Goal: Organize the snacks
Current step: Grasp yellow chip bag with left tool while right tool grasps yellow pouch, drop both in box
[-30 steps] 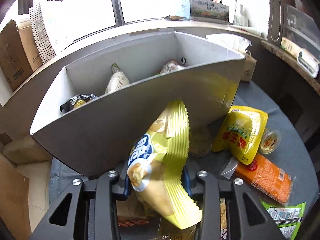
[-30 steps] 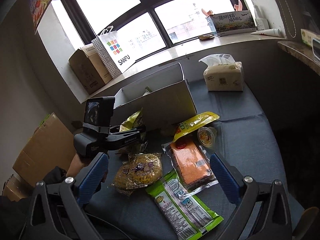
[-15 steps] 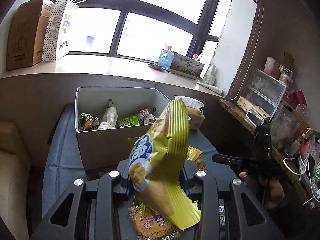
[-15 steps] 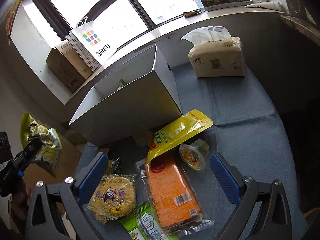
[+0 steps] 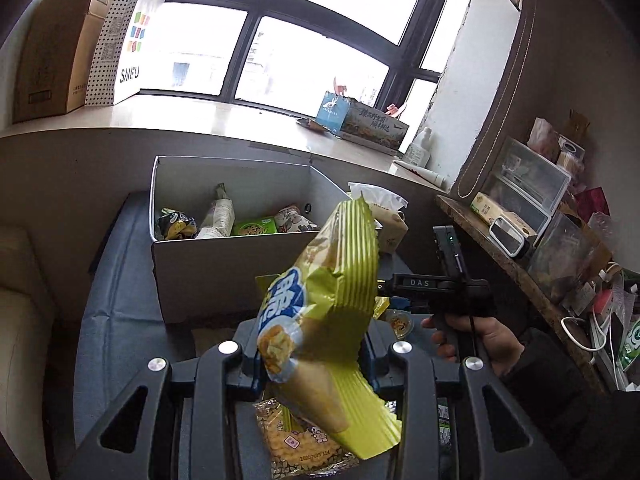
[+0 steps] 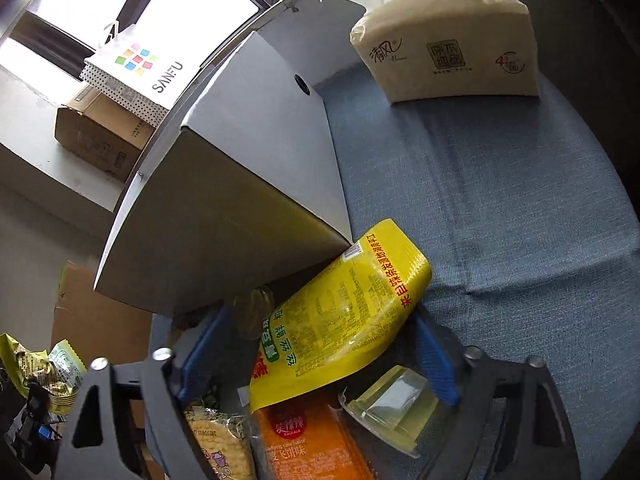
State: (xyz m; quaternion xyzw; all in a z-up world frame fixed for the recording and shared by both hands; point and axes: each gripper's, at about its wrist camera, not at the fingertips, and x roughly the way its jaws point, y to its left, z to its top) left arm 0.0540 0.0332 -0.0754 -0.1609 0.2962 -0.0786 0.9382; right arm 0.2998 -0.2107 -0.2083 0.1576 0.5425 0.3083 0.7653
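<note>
1. Room: window-side nook, a blue-cloth table [image 6: 500, 208] under a wide sill, and a cluttered shelf to the right.
2. The left gripper [image 5: 310, 354] is clamped on a yellow-green chip bag [image 5: 324, 304], which is held up off the table, in front of the white box [image 5: 224, 268] and not yet over it.
3. The right gripper [image 6: 316, 344] is low over the table. Its jaws have just been closing around the yellow pouch [image 6: 340, 312], which lies between the blue pads with one end against the box's front corner. Whether the pads actually press on it yet is hard to tell from this angle; I'd call it not gripped.
4. Progress: partly done. The box already holds some snacks, one bag is in the air and several remain on the cloth.
5. Still out, by the right wrist view: the yellow pouch, an orange packet [image 6: 304, 440], a clear jelly cup [image 6: 396, 404], and a round cracker pack [image 6: 224, 444].
6. Box contents, seen from the left wrist view: a dark-and-yellow bag [image 5: 176, 226], a pale tall pack [image 5: 220, 216], a green pack [image 5: 254, 226], and a patterned pack [image 5: 294, 220], all lined up along the near wall with room left behind them.
7. The tissue pack [image 6: 448, 44] stands beside the box; it is not a snack.
</note>
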